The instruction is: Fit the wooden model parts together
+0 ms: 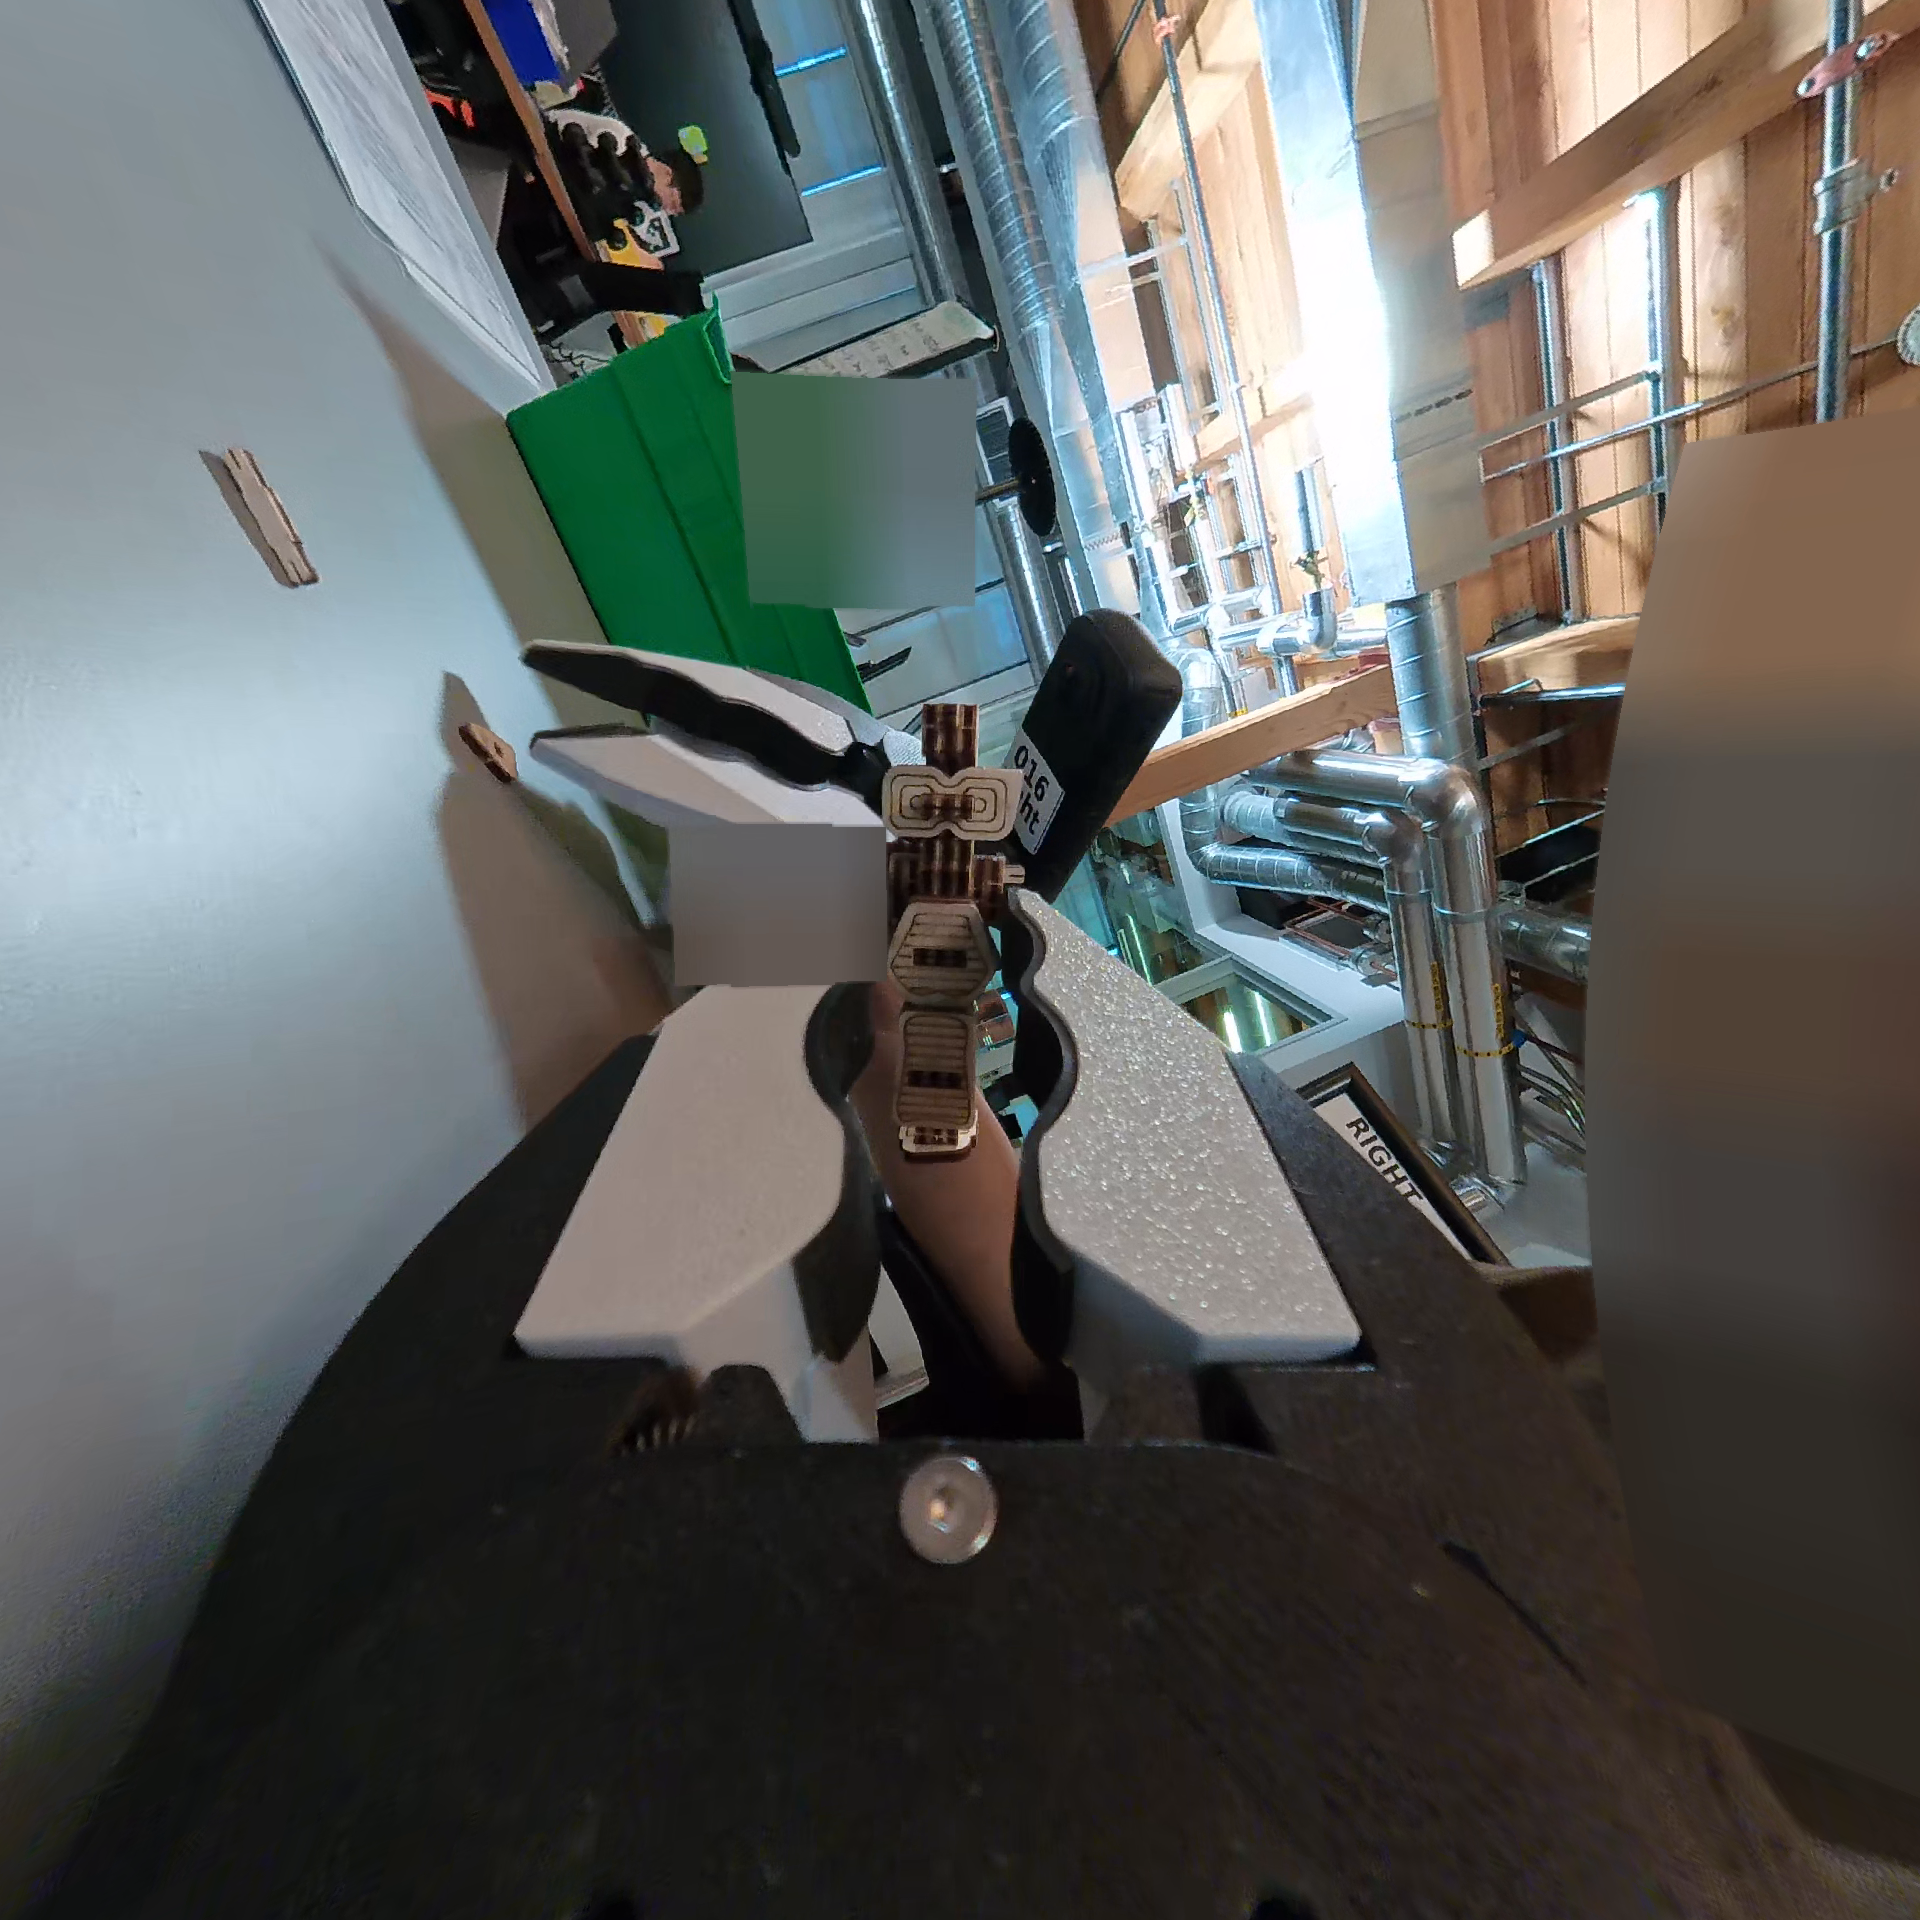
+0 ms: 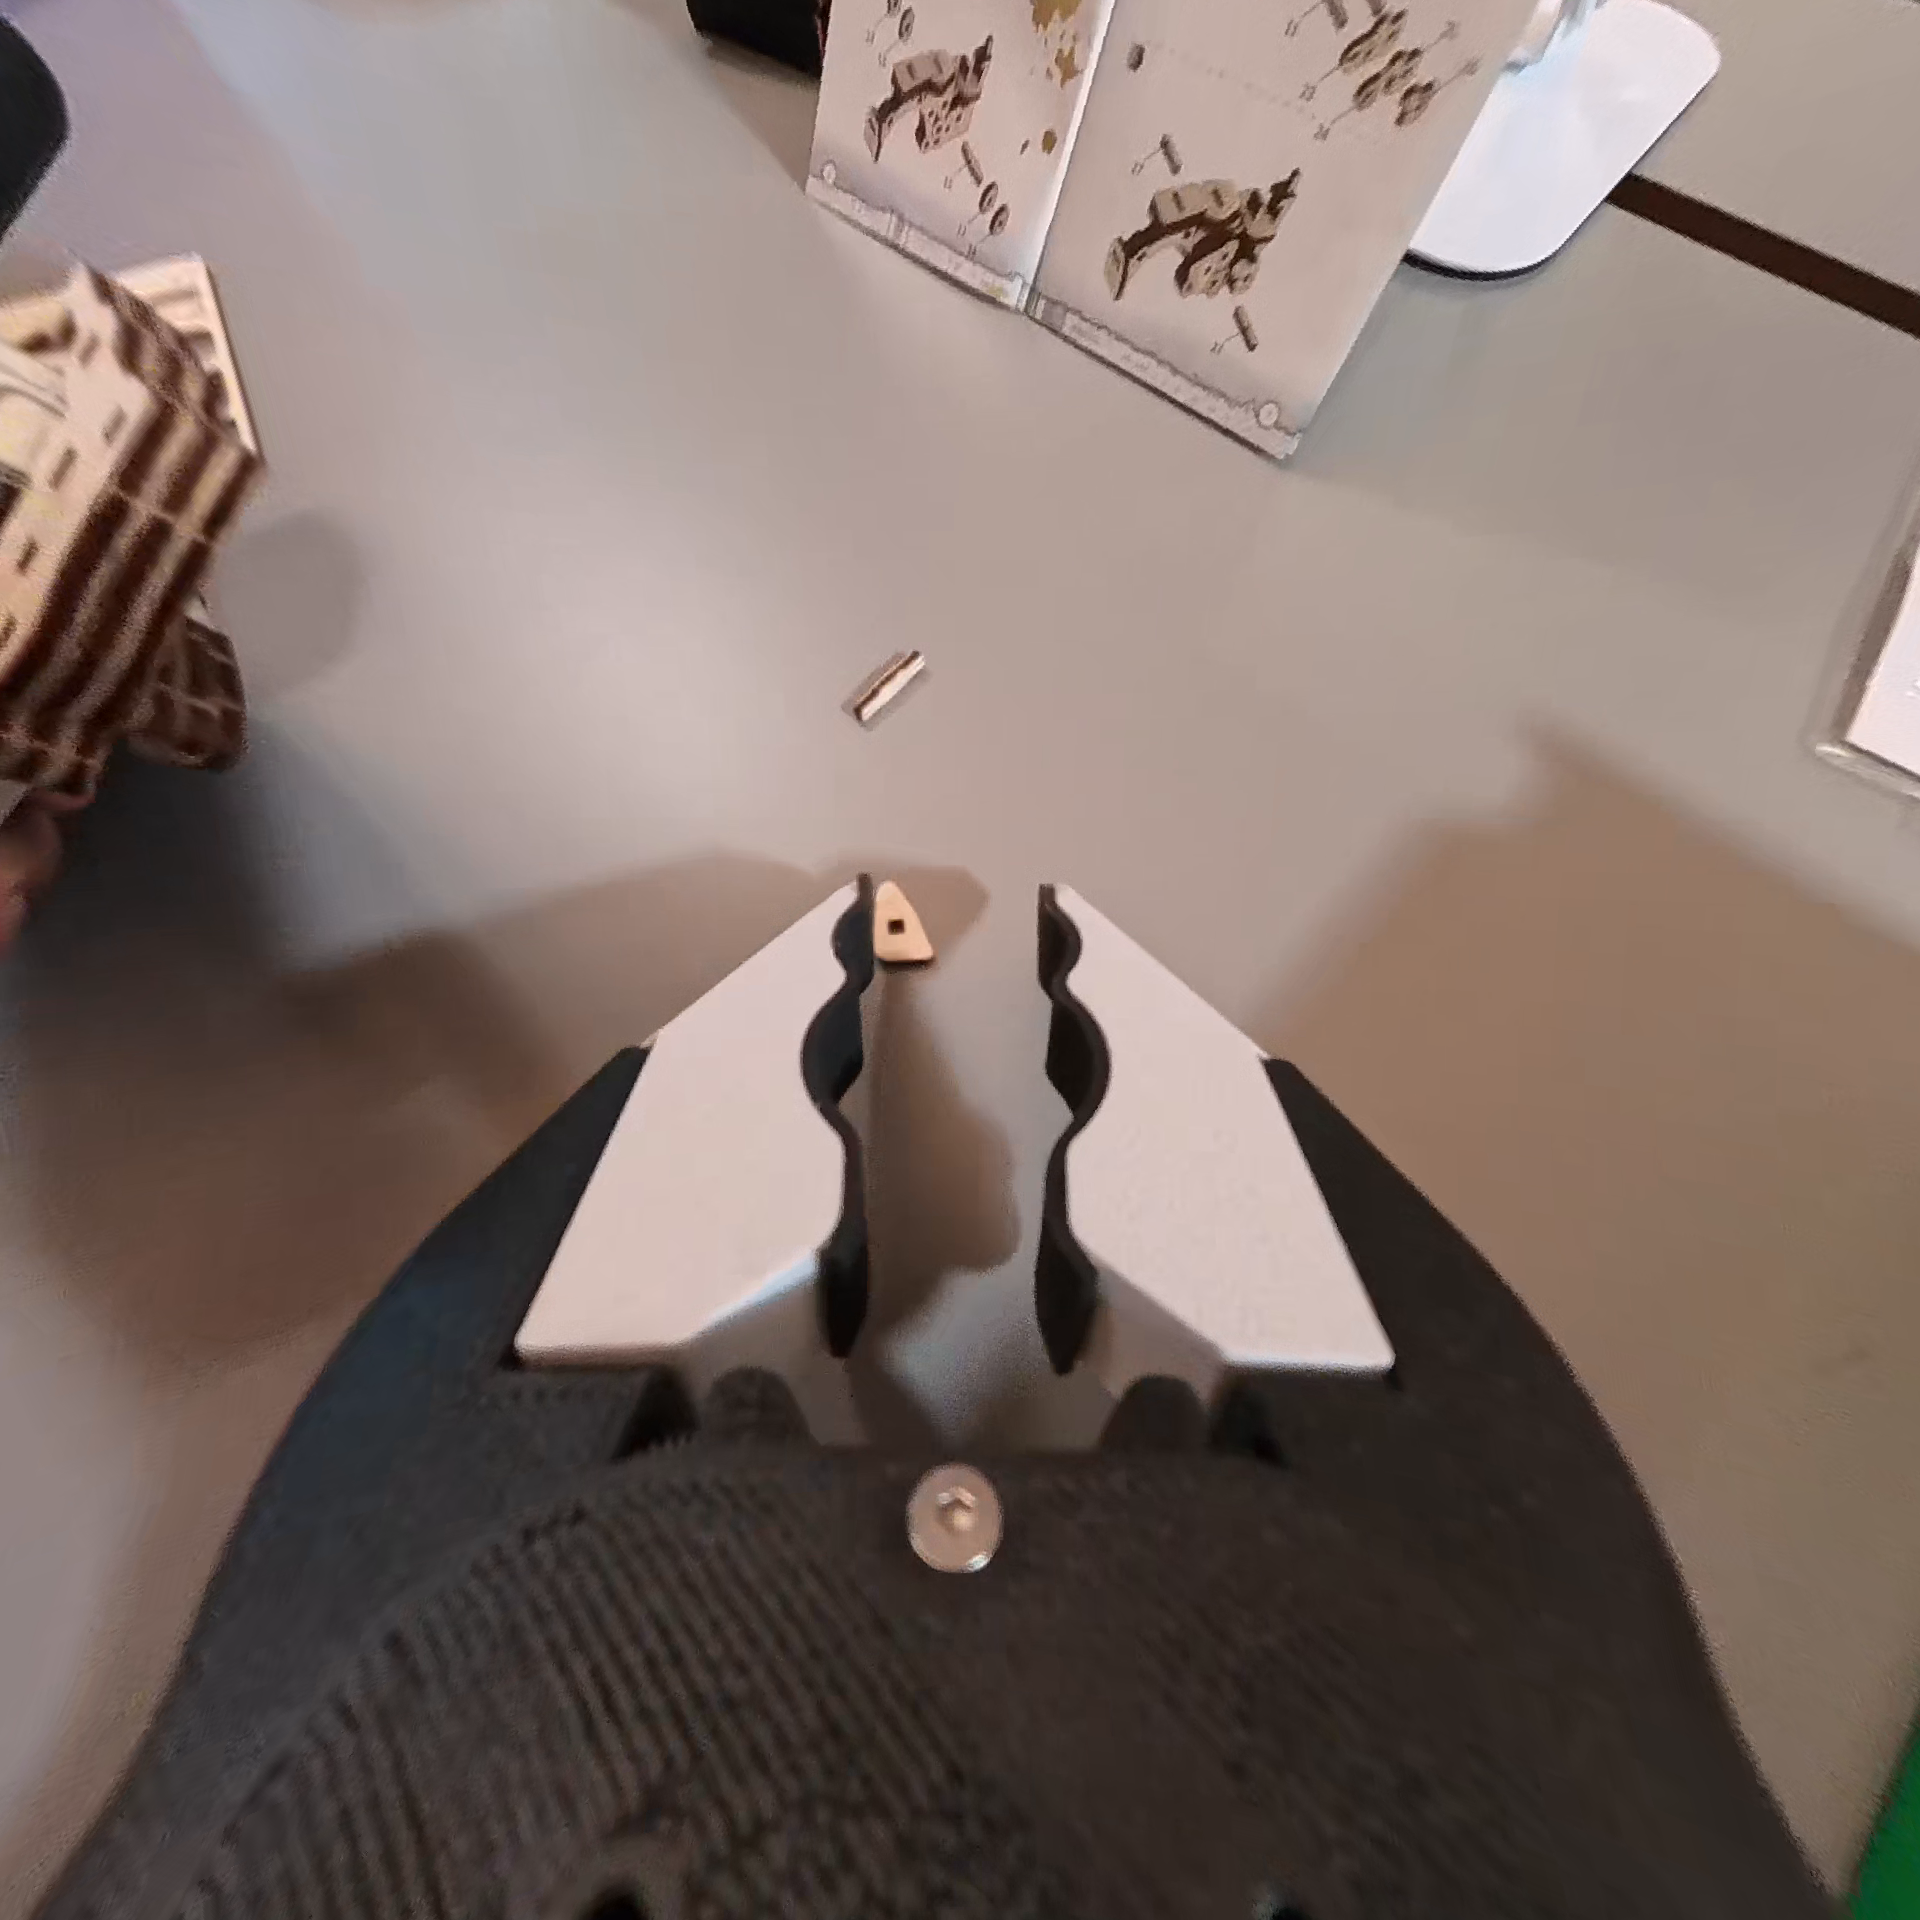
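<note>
**Two claws, one wooden model, and small bits on the surface**

An open booklet with drawings of the model lay at the far side of the grey surface. Beside it stood a white stand base. A clear holder with a white sheet sat at the right edge. A green box stood at the far end of the surface in the left wrist view. Nothing lay between the right claw and the small pieces.

A small flat stick of wood lay on the surface, a little ahead of the right claw. A tiny rounded wooden piece with a square hole lay on the surface just inside the claw's left finger tip. It was hard to tell if the finger touched it. The right claw was wide open and held nothing.

The left claw was lifted up off the surface and tipped on its side. Its fingers were closed part way around the wooden model. The right finger pressed against the model. I could not tell if the left finger touched it.

The model was pale wood with dark burnt edges. It was long and thin, made of stacked layers, with lined plates on the front. In the right wrist view it showed blurred at the left edge.
</note>
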Motion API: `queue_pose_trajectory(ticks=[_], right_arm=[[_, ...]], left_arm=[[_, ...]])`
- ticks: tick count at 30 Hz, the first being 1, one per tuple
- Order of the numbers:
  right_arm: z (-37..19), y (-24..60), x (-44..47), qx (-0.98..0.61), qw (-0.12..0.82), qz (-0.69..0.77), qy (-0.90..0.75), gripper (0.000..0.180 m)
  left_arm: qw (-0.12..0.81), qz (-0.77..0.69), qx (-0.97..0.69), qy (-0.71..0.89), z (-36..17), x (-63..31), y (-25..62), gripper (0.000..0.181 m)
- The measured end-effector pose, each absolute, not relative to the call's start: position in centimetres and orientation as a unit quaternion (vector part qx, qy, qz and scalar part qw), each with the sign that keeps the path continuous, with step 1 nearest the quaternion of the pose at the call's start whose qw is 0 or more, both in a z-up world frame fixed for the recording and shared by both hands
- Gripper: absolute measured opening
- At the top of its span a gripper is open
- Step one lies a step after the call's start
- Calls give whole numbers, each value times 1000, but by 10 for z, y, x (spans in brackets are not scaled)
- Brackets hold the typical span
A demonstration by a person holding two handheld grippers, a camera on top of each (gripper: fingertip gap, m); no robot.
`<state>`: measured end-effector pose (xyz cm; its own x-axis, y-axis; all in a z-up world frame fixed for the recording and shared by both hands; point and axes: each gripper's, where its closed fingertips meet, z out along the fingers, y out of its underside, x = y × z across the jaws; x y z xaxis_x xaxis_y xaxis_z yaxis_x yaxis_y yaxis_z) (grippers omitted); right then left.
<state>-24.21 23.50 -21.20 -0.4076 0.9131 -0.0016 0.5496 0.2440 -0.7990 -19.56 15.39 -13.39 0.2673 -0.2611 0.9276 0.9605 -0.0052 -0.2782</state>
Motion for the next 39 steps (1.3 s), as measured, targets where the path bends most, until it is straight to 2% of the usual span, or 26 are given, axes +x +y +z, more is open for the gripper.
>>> queue_pose_trajectory(ticks=[2, 5, 11, 14, 20, 23, 29, 33, 39], right_arm=[[-223, 232, -241, -484, 235, 344, -769, 34], [-224, 223, -239, -463, 239, 337, -784, 8], [-219, 205, -217, -430, 213, 359, -800, 8], [-199, 201, -204, -429, 208, 400, -783, 7], [-138, 199, -190, -413, 280, 474, -725, 7], [-112, 179, -171, -380, 285, 509, -717, 7], [-184, 134, -121, -370, 215, 405, -808, 8], [-192, 139, -119, -368, 258, 359, -818, 8], [-206, 150, -126, -402, 216, 367, -810, 8]], left_arm=[[615, -495, -505, -348, -134, -197, 156, 18], [620, -490, -500, -355, -134, -202, 156, 18], [628, -477, -498, -361, -135, -207, 157, 18], [633, -472, -495, -364, -134, -210, 156, 18], [632, -472, -496, -363, -134, -211, 158, 18], [633, -475, -491, -363, -133, -212, 157, 18], [641, -480, -480, -359, -130, -213, 150, 18], [643, -477, -481, -356, -130, -212, 149, 18], [649, -470, -482, -355, -129, -212, 148, 18]])
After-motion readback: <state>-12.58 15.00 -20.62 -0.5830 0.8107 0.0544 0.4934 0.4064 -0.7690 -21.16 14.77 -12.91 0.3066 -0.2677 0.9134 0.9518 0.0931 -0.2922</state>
